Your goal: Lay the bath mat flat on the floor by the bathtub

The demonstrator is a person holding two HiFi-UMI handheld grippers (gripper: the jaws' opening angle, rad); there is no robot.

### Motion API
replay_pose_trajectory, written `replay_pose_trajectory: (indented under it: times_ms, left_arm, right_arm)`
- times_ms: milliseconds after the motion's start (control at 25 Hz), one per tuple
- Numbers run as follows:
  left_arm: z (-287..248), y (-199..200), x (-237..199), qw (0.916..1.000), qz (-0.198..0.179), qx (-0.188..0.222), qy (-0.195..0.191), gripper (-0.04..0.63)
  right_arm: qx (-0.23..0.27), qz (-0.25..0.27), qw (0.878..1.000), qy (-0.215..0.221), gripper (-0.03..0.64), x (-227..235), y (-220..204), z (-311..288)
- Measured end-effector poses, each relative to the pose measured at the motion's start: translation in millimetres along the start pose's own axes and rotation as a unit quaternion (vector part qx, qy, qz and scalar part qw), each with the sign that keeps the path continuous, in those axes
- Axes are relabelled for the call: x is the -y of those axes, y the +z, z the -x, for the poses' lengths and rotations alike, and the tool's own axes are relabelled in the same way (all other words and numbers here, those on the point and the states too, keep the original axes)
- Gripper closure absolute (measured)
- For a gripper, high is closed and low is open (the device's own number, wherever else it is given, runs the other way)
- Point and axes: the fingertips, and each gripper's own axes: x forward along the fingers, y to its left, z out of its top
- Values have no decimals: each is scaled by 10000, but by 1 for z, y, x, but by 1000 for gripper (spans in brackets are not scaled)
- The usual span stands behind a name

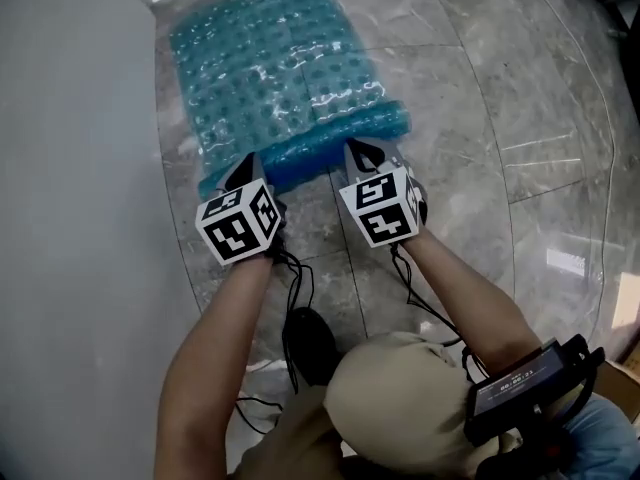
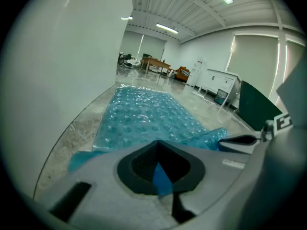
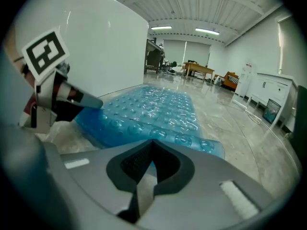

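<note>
A blue see-through bath mat (image 1: 270,68) with bubble-like bumps lies spread on the marble floor (image 1: 480,118), alongside the white bathtub wall (image 1: 70,168). Its near edge is curled up into a fold. My left gripper (image 1: 245,168) is shut on the left part of that edge; in the left gripper view a blue sliver of mat (image 2: 144,114) is pinched between the jaws of the left gripper (image 2: 160,174). My right gripper (image 1: 358,153) is shut at the right part of the fold; in the right gripper view, the right gripper (image 3: 146,176) holds a thin pale strip, with the mat (image 3: 153,109) ahead.
Black cables (image 1: 295,298) and a dark shoe (image 1: 312,343) lie on the floor just behind the grippers. The tub wall (image 2: 62,56) borders the mat's left side. White cabinets (image 2: 220,85) and tables stand far off across the room.
</note>
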Motion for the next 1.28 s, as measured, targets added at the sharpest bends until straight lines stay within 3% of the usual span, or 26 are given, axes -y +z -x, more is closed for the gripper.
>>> replay_pose_trajectory:
  times_ms: [200, 480, 680, 920, 1120, 1280]
  left_arm:
    - [10, -26, 9, 9995, -26, -129, -290, 589]
    - [33, -60, 11, 9986, 264, -167, -429, 589]
    - [49, -86, 18, 9983, 364, -42, -450, 589]
    - [67, -73, 31, 9961, 765, 65, -426, 589]
    - [58, -59, 27, 9982, 457, 98, -370, 588]
    - [52, -72, 21, 9995, 279, -46, -151, 589]
  right_arm:
    - [440, -317, 9983, 223, 609, 1, 41, 12]
    - [-191, -728, 9970, 163, 609, -7, 38, 21]
    - [-382, -361, 9986, 74, 609, -17, 12, 9]
    - [-338, -210, 9991, -166, 611, -17, -16, 10]
    - [-196, 81, 9996, -166, 611, -30, -40, 35]
    - [-213, 109, 9997, -103, 611, -38, -53, 53]
